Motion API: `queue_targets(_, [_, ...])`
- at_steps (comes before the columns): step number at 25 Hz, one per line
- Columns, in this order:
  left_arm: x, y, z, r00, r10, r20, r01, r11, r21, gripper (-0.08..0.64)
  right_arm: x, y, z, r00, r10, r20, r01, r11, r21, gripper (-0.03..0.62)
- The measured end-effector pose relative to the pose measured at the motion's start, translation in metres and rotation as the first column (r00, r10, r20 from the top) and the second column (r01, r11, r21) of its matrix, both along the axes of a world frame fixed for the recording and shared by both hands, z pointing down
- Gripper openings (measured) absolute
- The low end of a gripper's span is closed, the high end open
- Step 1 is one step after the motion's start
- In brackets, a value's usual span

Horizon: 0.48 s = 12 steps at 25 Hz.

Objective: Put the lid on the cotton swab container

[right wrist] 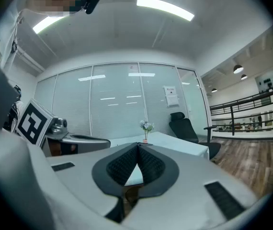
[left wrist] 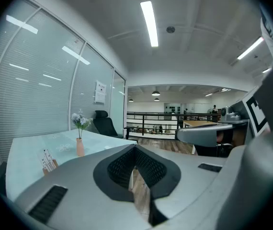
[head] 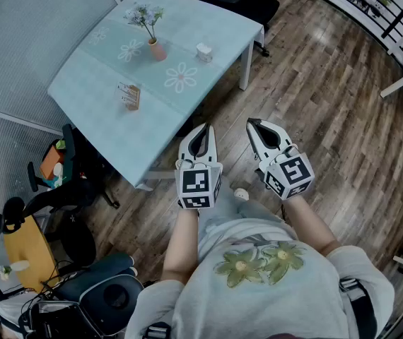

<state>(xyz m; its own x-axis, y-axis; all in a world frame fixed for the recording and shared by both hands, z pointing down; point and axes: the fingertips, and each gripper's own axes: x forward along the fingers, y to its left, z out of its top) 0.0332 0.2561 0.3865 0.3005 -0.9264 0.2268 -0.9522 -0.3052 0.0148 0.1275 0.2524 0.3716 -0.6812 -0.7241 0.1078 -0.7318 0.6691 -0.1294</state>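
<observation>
Both tools are held low in front of the person, and nothing is in them. The left gripper (head: 201, 128) has its fingers (left wrist: 119, 169) clenched together, tip against tip, and behind them shows only the wooden floor (head: 314, 97). The right gripper (head: 253, 123) is the same: its fingers (right wrist: 119, 166) are closed on nothing. So I judge that the task is at its very start, with the approach not yet made.

Well beyond the fingertips stands the tabletop (head: 95, 69). Nearest to the left fingers, ahead and to their left, is a small brown box (head: 129, 96) with thin white sticks standing in it. I take it for the cotton swab container, without its lid. Further off is a vase (head: 156, 48) with flowers. Straight ahead of the left fingers, far away, lies a small white piece (head: 203, 51). It is maybe the lid, but it is too small to be sure.

The next move calls for stepping closer, releasing one pair of fingers, and taking the lid by its edges.
</observation>
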Motion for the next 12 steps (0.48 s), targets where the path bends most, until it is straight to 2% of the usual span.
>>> queue_targets(7, [0.015,-0.012,0.0,1.0,0.004,0.022,-0.003,1.0,-0.013,0.002,0.012,-0.009,0.001,1.0,-0.029,0.005,0.029,1.0,-0.009,-0.003])
queue_targets(12, [0.014,-0.036,0.001,1.0,0.001,0.021,-0.001,1.0,-0.014,0.002,0.005,-0.033,0.003,0.999,-0.043,-0.029,0.044,0.999,0.01,-0.002])
